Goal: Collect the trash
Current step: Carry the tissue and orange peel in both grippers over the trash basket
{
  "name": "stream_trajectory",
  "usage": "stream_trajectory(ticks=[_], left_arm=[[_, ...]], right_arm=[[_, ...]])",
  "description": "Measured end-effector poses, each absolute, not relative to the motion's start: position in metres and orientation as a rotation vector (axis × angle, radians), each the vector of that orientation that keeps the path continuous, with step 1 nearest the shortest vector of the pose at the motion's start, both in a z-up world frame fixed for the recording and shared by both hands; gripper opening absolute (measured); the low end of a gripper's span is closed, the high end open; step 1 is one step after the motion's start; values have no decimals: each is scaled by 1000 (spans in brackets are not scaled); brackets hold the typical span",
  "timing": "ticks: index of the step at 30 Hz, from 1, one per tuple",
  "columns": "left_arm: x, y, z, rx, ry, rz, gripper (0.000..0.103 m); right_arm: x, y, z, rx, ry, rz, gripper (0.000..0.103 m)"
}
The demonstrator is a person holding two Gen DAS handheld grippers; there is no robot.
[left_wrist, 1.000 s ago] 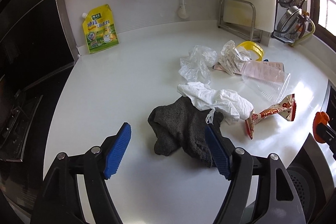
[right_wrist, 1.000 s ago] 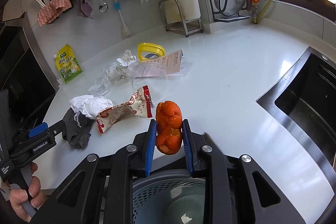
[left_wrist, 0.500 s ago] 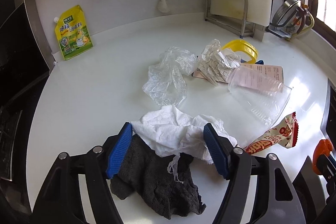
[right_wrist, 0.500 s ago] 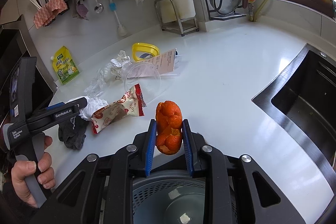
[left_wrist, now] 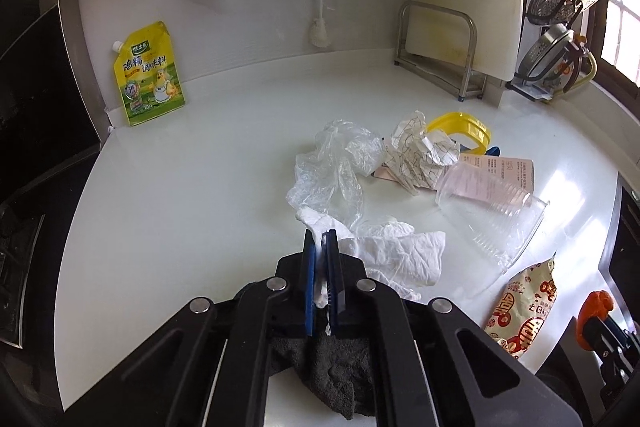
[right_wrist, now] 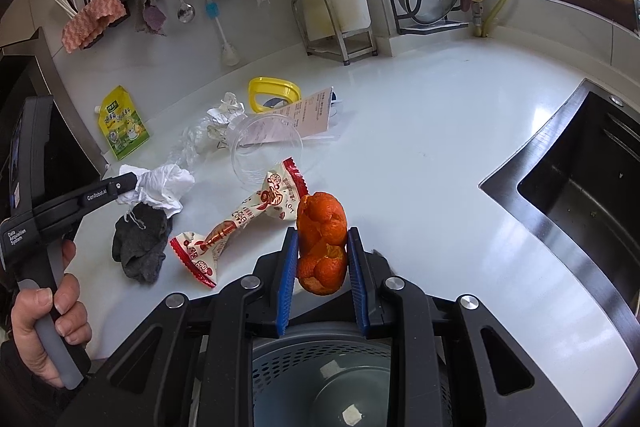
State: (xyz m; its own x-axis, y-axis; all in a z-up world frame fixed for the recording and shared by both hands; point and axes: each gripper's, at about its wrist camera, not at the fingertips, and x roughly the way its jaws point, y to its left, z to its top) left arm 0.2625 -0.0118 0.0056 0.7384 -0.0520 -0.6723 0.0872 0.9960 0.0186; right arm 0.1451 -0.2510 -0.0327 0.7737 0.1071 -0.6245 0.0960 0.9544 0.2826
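On a white kitchen counter (left_wrist: 208, 187), the left gripper (left_wrist: 321, 247) pinches a crumpled white tissue (left_wrist: 396, 255) lying over a dark grey cloth (left_wrist: 336, 375) — its jaws clamped tight on the paper. The right gripper (right_wrist: 322, 247) grips an orange peel (right_wrist: 322, 235) above a grey bin (right_wrist: 320, 379). Beyond lie a snack wrapper (right_wrist: 244, 219), clear plastic cup (left_wrist: 492, 215) and plastic bag (left_wrist: 332, 171).

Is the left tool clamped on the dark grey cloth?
No, the left tool pinches the white tissue; the grey cloth lies beneath it.
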Motion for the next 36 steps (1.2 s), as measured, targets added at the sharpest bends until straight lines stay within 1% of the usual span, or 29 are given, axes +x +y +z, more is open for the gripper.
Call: stream_trajectory(ticks=[8,21,27,36], left_arm=[[248,-1,32,20,680,-77,6],[172,2,60,52,623,-139,6],[125,-6,54,82,627,-185,6],[62,-33,21,98,683,-264,6]], right_arm=[[139,-248,-28,305,682,6,24],[95,-240,-15,282,665,-15,24],[59,-237,-14,276,667,-27,24],[3,-237,-31,253,715,-43,24]])
